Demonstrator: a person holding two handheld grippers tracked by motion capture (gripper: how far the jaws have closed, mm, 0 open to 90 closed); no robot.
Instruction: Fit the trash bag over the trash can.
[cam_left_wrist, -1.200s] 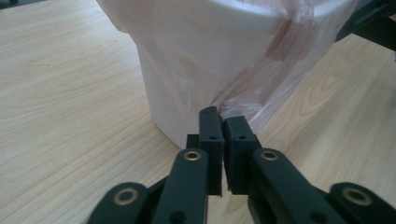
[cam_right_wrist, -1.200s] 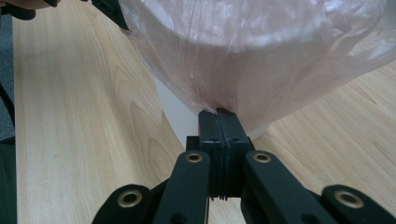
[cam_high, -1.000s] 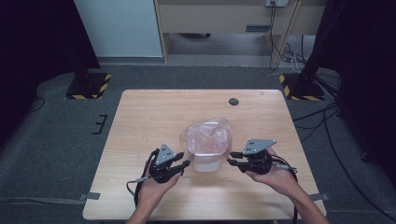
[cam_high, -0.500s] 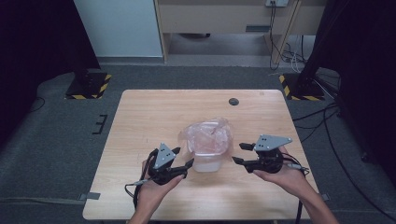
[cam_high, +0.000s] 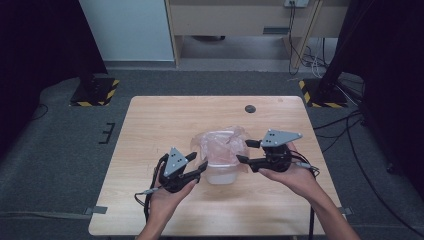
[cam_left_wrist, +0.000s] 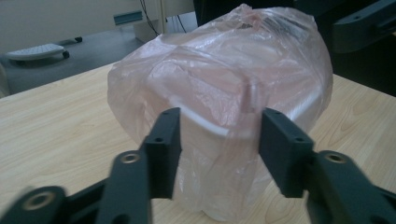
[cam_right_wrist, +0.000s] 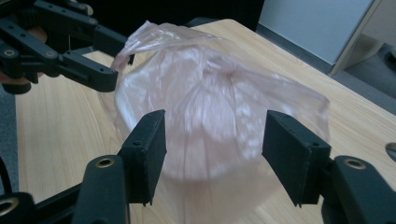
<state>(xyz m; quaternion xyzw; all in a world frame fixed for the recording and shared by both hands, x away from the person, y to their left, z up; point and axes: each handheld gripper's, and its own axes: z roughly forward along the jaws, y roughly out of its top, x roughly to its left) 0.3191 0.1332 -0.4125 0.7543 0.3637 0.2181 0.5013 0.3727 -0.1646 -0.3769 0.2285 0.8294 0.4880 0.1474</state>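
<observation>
A white tub (cam_high: 220, 172) lined with a thin pink plastic bag (cam_high: 222, 145) stands in the middle of the wooden table (cam_high: 150, 130). My left gripper (cam_high: 198, 161) is at the tub's left side, open, its jaws close against the bag. In the left gripper view the left gripper (cam_left_wrist: 218, 126) frames the bag (cam_left_wrist: 219, 74) and the tub rim under it. My right gripper (cam_high: 244, 151) hovers open at the tub's right edge. From the right gripper view, the right gripper (cam_right_wrist: 212, 135) stands in front of the puffed bag (cam_right_wrist: 210, 93), with the left gripper (cam_right_wrist: 112, 58) beyond.
A small dark round spot (cam_high: 250, 108) lies near the table's far edge. Two yellow-and-black striped bases (cam_high: 95, 90) sit on the grey floor beyond the table's far corners. Cables run along the floor at the right (cam_high: 345, 125).
My right gripper drew off to the right, then came back to the bag's right edge, a little farther up the table. The left gripper and the tub have hardly moved.
</observation>
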